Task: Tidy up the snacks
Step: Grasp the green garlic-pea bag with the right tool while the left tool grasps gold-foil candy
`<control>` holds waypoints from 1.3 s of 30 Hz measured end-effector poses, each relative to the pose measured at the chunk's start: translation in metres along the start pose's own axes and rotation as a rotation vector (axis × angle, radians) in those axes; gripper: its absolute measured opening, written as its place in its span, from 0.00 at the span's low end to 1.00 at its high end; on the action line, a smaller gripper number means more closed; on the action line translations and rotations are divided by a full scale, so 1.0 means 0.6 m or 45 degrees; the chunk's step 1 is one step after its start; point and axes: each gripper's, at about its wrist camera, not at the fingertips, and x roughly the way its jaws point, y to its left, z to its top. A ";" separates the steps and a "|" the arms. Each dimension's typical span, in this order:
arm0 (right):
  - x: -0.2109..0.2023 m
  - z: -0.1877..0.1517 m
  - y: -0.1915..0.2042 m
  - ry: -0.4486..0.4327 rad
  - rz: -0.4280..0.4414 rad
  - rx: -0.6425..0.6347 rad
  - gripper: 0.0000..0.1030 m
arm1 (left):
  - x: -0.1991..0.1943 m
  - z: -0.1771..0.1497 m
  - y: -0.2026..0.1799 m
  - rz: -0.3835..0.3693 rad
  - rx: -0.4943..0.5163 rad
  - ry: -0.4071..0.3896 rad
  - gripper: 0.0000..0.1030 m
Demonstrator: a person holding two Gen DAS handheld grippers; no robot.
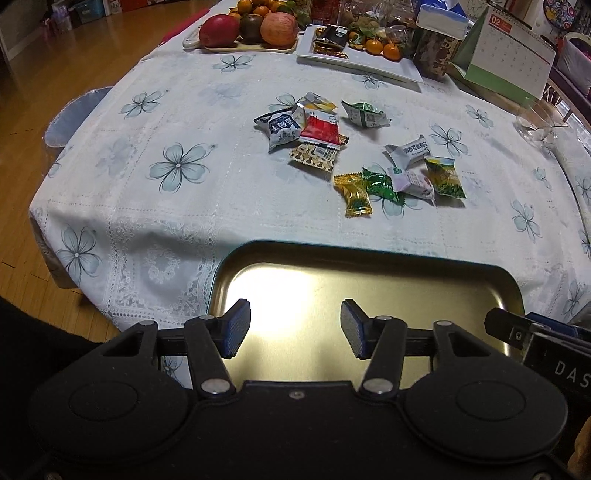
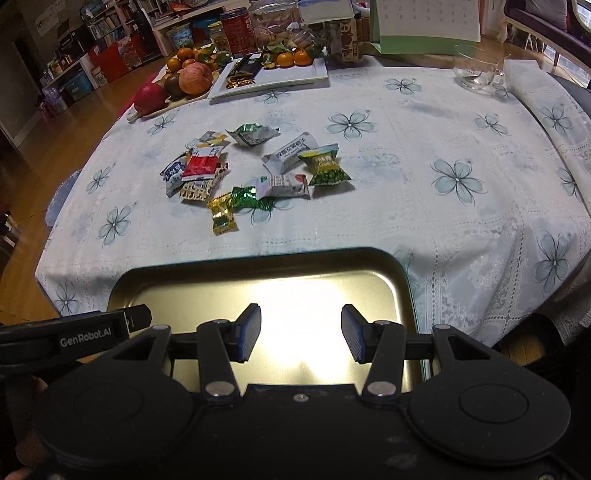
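Both grippers, left (image 1: 295, 328) and right (image 2: 301, 332), hung spread wide and empty over a metal tray (image 1: 369, 258) at six o'clock. Wrapped snacks (image 1: 362, 158) lay scattered mid-table on the flowered white tablecloth (image 1: 147, 206); fruit (image 1: 251, 27) sat at twelve, wooden floor (image 1: 55, 74) at nine.

Dim, warm indoor light. Strong white-yellow glare off the tray (image 1: 369, 273) in both views, washing out its floor. Soft shadow along the near tablecloth (image 2: 461, 221) edge. Heavy fisheye bending toward the borders; corners dark, background shelves murky, wrappers (image 1: 317, 131) reasonably sharp.
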 end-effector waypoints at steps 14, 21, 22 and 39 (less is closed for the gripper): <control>0.075 0.182 -0.036 -0.003 -0.021 0.033 0.49 | 0.071 0.133 -0.021 -0.089 0.026 0.137 0.55; 0.145 0.246 -0.045 0.086 -0.010 0.090 0.49 | 0.116 0.176 -0.036 -0.175 0.019 0.170 0.55; 0.156 0.251 -0.044 0.097 -0.013 0.091 0.49 | 0.122 0.180 -0.038 -0.190 0.019 0.172 0.55; 0.252 0.280 -0.029 0.166 -0.034 0.106 0.48 | 0.209 0.199 -0.067 -0.191 -0.048 0.276 0.52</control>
